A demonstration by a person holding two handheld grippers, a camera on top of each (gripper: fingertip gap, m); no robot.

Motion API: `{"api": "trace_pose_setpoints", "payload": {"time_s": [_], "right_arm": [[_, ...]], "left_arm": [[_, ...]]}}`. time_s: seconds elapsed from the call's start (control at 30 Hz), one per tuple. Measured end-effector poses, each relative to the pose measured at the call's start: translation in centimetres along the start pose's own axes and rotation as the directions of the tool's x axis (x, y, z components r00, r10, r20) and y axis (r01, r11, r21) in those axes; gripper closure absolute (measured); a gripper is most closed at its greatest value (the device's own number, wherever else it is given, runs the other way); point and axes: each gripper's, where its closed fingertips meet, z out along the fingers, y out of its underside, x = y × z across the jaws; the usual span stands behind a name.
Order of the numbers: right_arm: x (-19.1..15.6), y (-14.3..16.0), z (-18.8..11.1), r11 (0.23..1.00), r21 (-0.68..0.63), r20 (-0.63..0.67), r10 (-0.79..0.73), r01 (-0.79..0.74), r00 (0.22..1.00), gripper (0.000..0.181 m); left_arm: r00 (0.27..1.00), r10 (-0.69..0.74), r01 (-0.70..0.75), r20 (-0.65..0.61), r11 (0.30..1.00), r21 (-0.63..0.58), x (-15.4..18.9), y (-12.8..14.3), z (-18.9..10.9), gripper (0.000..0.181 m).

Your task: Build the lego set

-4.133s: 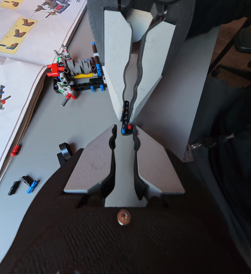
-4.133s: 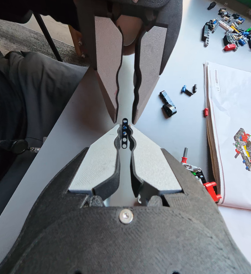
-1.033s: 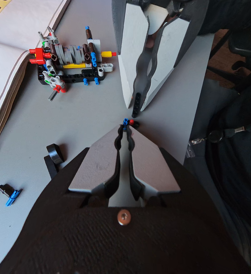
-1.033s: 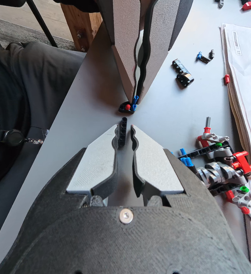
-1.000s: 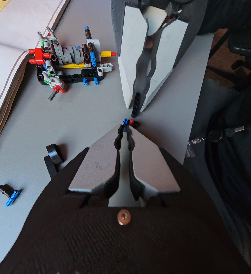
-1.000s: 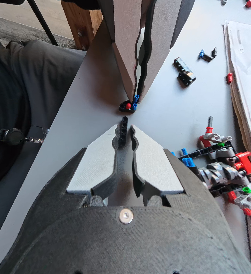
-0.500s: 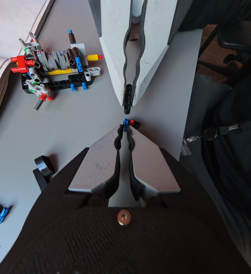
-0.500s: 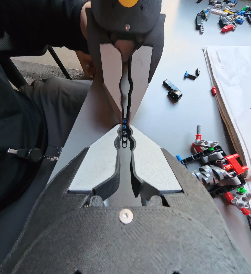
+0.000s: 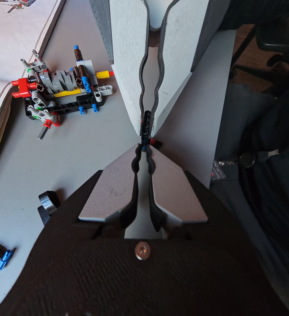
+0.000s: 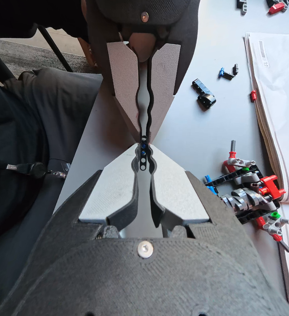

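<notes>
My left gripper point(image 9: 144, 148) is shut on a small black connector point(image 9: 158, 144) that carries a blue pin point(image 9: 144, 146) and a red pin point(image 9: 152, 141). My right gripper point(image 10: 143, 147) is shut on a thin black beam with holes point(image 10: 143, 161). The two grippers meet tip to tip above the table's near edge. The beam's end point(image 9: 146, 125) touches the blue pin, and blue shows through two of its holes point(image 10: 143, 145). The right gripper point(image 9: 146, 135) comes in from the top of the left wrist view. The left gripper point(image 10: 144, 136) comes in from the top of the right wrist view.
The partial build point(image 9: 61, 89) point(image 10: 246, 193) sits beside the open instruction booklet point(image 9: 12, 34) point(image 10: 277, 85). Loose parts lie on the grey table point(image 9: 72, 153): a black curved piece point(image 9: 47, 203) point(image 10: 204, 94), a blue pin with black connector point(image 9: 1, 256) point(image 10: 225, 73), a red pin point(image 10: 253, 96). A person's lap and badge reel point(image 10: 36, 171) are past the table edge. Both grippers' tips are roughly 11 cm from the black curved piece point(image 9: 47, 203). It turns up in the right wrist view point(image 10: 208, 96) as well.
The two grippers, apart a second ago, have closed the gap. The beam now meets the blue pin on the connector. Both views have shifted with the hands.
</notes>
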Motion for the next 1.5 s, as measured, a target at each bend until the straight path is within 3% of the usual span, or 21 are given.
{"api": "trace_pose_setpoints", "payload": {"time_s": [0.87, 1.1, 1.2, 1.33, 1.5], "right_arm": [[-0.01, 0.64, 0.43, 0.997, -0.074, -0.036, -0.019, 0.016, 0.999, 0.176], [-0.01, 0.37, 0.21, 0.999, -0.042, -0.016, 0.001, -0.002, 1.000, 0.176], [-0.10, 0.21, 0.08, 1.000, -0.030, -0.006, 0.007, -0.007, 1.000, 0.176], [-0.07, 0.31, -0.04, 0.999, -0.034, -0.012, 0.001, -0.001, 1.000, 0.176], [0.15, 0.34, -0.23, 1.000, -0.025, -0.016, 0.010, -0.011, 1.000, 0.176]], "left_arm": [[0.999, -0.054, 0.054, 0.000, 0.998, -0.008, 0.03, 0.12, 0.16, 0.177], [0.997, -0.074, 0.074, -0.004, 0.997, -0.006, 0.03, 0.08, 0.17, 0.177], [0.997, -0.071, 0.071, 0.005, 0.997, -0.011, -0.06, 0.22, 0.11, 0.160], [0.998, -0.062, 0.062, 0.010, 0.998, -0.014, -0.12, 0.45, -0.17, 0.159], [0.997, -0.080, 0.080, 0.017, 0.997, -0.009, -0.50, 0.51, -0.30, 0.167]]}}
